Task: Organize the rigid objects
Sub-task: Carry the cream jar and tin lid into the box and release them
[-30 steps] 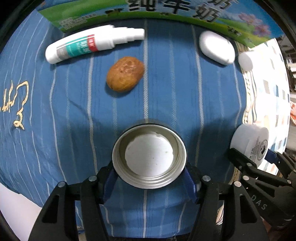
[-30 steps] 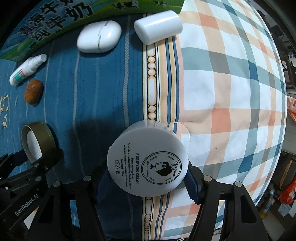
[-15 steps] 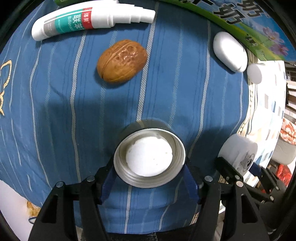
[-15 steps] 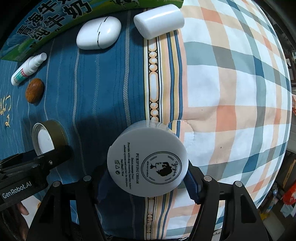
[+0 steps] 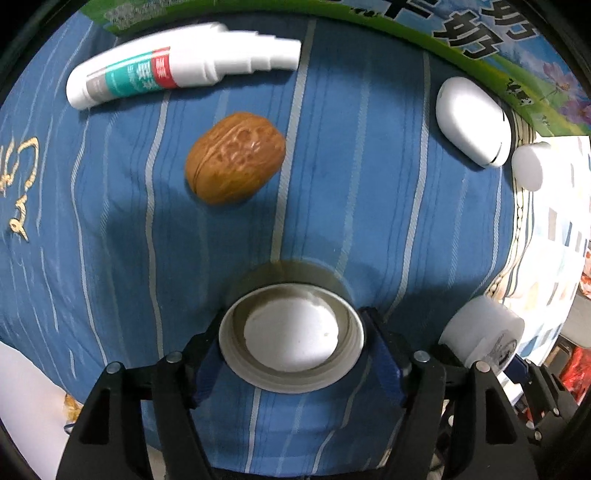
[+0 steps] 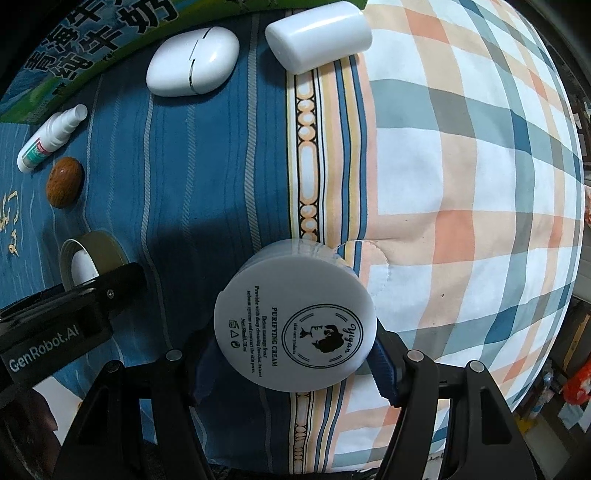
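A round metal lid [image 5: 291, 339], open side up with a white liner, rests on the blue striped cloth [image 5: 351, 206]. My left gripper [image 5: 291, 345] straddles it. Its jaws are opening, and the blue pads [image 5: 384, 354] stand close beside the rim without gripping it. The same lid [image 6: 79, 266] shows at the left of the right wrist view, behind a left finger [image 6: 110, 284]. My right gripper [image 6: 295, 332] is shut on a white cream jar [image 6: 295, 321], printed base facing the camera, over the seam between the blue cloth and the plaid quilt [image 6: 461, 184].
Beyond the lid lie a walnut [image 5: 236, 158] and a white spray bottle [image 5: 177, 70]. A white oval case [image 5: 471, 122] and a white rounded cap [image 6: 317, 35] sit at the far edge against a green printed carton [image 5: 480, 33]. The bed edge drops off to the right.
The lid has slid lower between the left jaws, which have widened a little. The left view has shifted across the cloth and rolled. The right gripper and its jar have stayed put.
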`<state>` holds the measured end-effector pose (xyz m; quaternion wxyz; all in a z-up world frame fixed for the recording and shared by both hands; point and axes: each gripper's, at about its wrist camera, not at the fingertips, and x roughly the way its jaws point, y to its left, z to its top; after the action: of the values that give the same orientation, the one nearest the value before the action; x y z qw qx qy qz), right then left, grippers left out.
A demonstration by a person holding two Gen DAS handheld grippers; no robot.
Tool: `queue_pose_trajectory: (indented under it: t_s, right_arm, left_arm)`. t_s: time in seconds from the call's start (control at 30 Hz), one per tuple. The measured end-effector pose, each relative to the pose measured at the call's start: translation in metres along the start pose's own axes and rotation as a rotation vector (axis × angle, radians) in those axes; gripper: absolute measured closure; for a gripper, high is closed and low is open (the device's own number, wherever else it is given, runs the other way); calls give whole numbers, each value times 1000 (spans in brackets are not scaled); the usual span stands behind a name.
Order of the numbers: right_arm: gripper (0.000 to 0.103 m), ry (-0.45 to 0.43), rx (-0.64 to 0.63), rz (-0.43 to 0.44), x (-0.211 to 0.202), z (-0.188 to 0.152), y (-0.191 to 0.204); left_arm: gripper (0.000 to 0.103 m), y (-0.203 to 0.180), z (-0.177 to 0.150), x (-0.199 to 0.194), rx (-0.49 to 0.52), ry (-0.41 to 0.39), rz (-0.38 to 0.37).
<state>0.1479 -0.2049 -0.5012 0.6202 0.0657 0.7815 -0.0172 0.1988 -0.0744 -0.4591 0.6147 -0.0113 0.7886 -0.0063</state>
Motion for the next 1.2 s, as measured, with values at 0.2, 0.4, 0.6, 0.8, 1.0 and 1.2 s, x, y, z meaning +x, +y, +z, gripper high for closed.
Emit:
queue_pose_trajectory:
  t_s: [0.2,0.4,0.6,0.8,1.0,1.2]
  right_arm:
    - [33,-31,-23,-18,-8,-5,8]
    - [33,-94,-51,10,-37,-21,11]
    - [33,-170,-70,76,-85,-30,12]
    - [33,-269,-66,181,-161,-19,12]
    - [33,-371,-72,215,-230,36,19]
    - [33,-352,-72,113,-220,129,34]
  left_arm:
    - [41,-15,-5,-13,57,-71,45]
    - [41,-18,-28,-45,86,-131,21]
    - [41,-12,-40,-115,102,-236,-50]
    - [41,10,-34,-202,105,-360,-131]
    - [41,24,25,-243,89,-421,-147]
    - [41,28,115,-218,70,-346,-96]
